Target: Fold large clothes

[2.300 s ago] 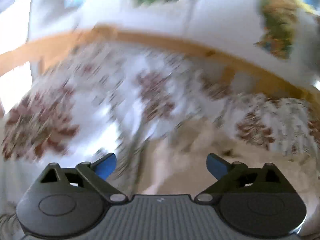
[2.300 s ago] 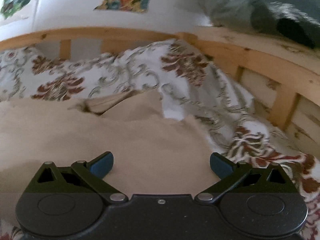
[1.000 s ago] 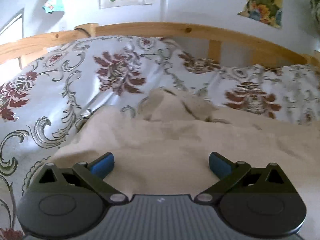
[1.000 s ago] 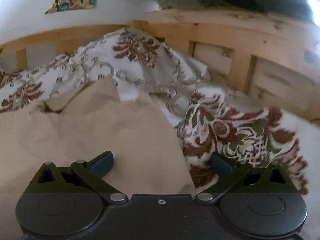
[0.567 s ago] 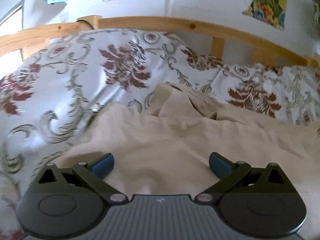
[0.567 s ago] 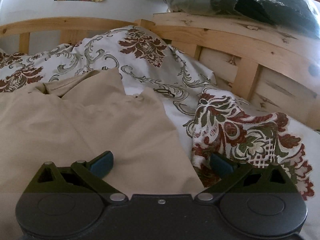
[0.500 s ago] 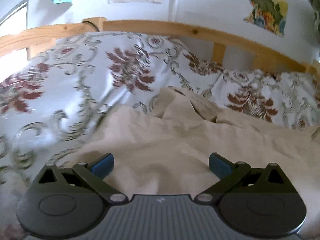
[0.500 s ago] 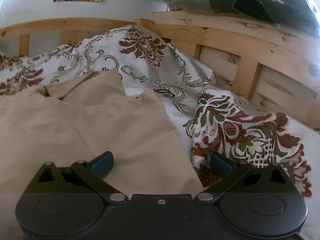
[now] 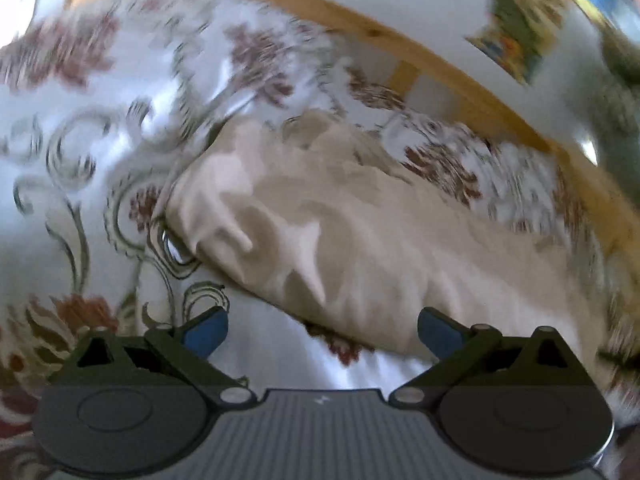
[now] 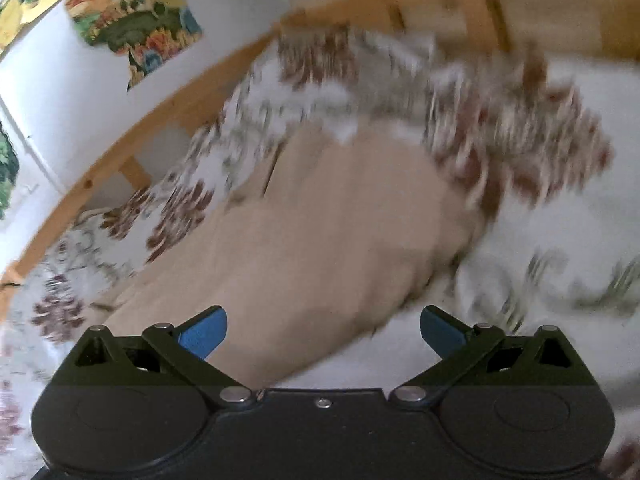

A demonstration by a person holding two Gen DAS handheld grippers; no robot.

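Overall, a floral bedspread (image 9: 72,184) is filling most of both views, white with dark red blooms and grey-green scrolls. A wooden bed rail (image 9: 436,64) is curving across the upper part of the left wrist view, and in the right wrist view it (image 10: 132,140) is running up from the left edge. On the bedspread the beige garment (image 9: 360,240) is lying bunched through the centre of the left frame, its near edge reaching down between the blue pads; in the right frame it (image 10: 320,248) is spreading from centre to lower left. Colourful wall pictures (image 10: 136,20) are hanging at upper left; no writing is readable anywhere. The left gripper (image 9: 322,330) is standing spread wide, holding nothing, as is the right gripper (image 10: 323,330). Compared with half a second ago, both views are now tilted and motion-blurred, and bedspread is now showing below the garment's edge.
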